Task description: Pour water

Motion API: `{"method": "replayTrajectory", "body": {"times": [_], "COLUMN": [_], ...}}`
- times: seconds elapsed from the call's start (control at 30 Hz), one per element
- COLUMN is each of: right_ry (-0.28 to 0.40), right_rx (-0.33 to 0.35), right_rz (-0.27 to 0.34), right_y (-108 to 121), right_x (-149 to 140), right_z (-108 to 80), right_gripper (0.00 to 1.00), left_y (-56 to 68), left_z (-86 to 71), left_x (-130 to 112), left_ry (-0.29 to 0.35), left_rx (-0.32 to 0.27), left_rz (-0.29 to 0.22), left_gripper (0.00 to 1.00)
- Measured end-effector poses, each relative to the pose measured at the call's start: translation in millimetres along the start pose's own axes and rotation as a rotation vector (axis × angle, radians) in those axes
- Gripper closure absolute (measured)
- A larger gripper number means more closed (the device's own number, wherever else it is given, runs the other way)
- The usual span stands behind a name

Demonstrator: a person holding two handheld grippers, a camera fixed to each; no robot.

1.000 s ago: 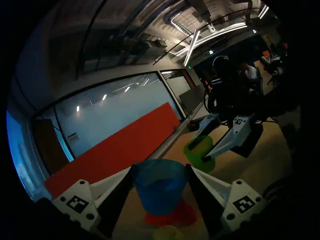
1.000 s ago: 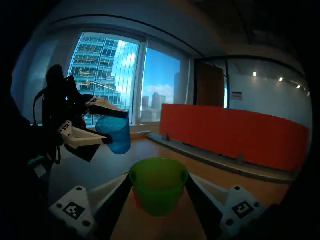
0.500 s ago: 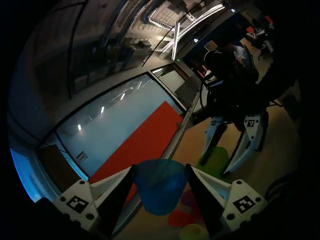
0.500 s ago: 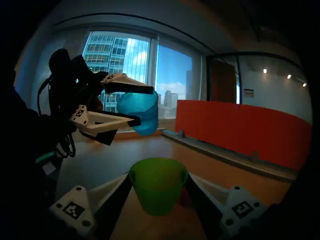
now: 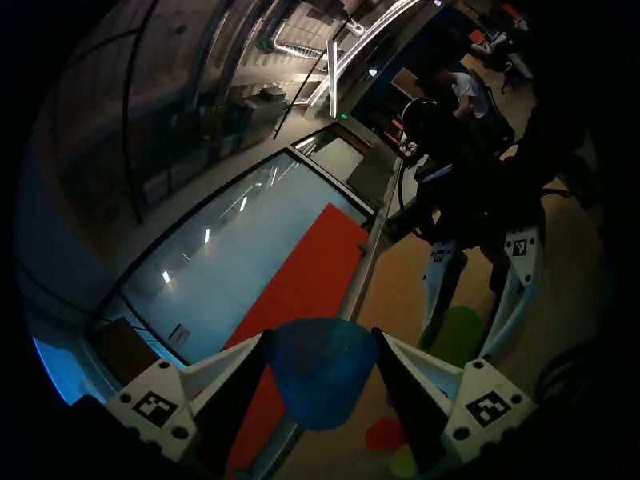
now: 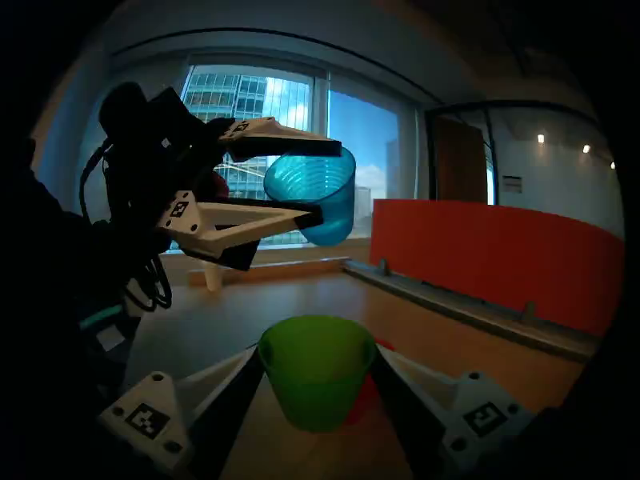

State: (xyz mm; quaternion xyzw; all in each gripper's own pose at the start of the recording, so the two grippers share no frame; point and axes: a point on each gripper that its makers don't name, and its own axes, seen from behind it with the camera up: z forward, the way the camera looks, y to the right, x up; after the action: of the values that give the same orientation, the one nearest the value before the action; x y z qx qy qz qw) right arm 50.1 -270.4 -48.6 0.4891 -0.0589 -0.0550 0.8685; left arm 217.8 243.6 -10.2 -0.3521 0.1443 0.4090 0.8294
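Observation:
My left gripper (image 5: 320,376) is shut on a translucent blue cup (image 5: 322,370). In the right gripper view that blue cup (image 6: 314,192) is lifted and tipped on its side, its mouth turned toward this camera, held by the left gripper (image 6: 316,188) above and behind a green cup. My right gripper (image 6: 318,372) is shut on the green cup (image 6: 317,364), which stands upright just over the wooden table (image 6: 448,336). The left gripper view shows the green cup (image 5: 460,332) lower right, between the right gripper's white fingers (image 5: 516,296). I see no water stream.
A red panel (image 6: 496,264) runs along the table's far edge, with glass walls and windows behind. Red and yellow-green discs (image 5: 388,434) lie on the table below the blue cup. A small white object (image 6: 212,276) stands near the window. People sit in the far background (image 5: 460,84).
The left gripper has risen and tipped the blue cup further, moving it closer over the green cup. The right gripper keeps the green cup steady.

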Motion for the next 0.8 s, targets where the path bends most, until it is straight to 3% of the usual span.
{"method": "replayTrajectory", "body": {"times": [0.2, 0.8], "right_ry": [0.006, 0.007], "right_rx": [0.014, 0.039], "right_rz": [0.004, -0.003], "right_y": [-4, -7], "right_x": [0, 3], "right_z": [5.0, 8.1], "right_gripper": [0.09, 0.09], "left_y": [-8.0, -15.4], "left_z": [0.4, 2.0], "left_x": [5, 17], "left_ry": [-0.001, 0.0], "left_rx": [0.005, 0.007], "left_rz": [0.035, 0.126], "left_gripper": [0.1, 0.1]}}
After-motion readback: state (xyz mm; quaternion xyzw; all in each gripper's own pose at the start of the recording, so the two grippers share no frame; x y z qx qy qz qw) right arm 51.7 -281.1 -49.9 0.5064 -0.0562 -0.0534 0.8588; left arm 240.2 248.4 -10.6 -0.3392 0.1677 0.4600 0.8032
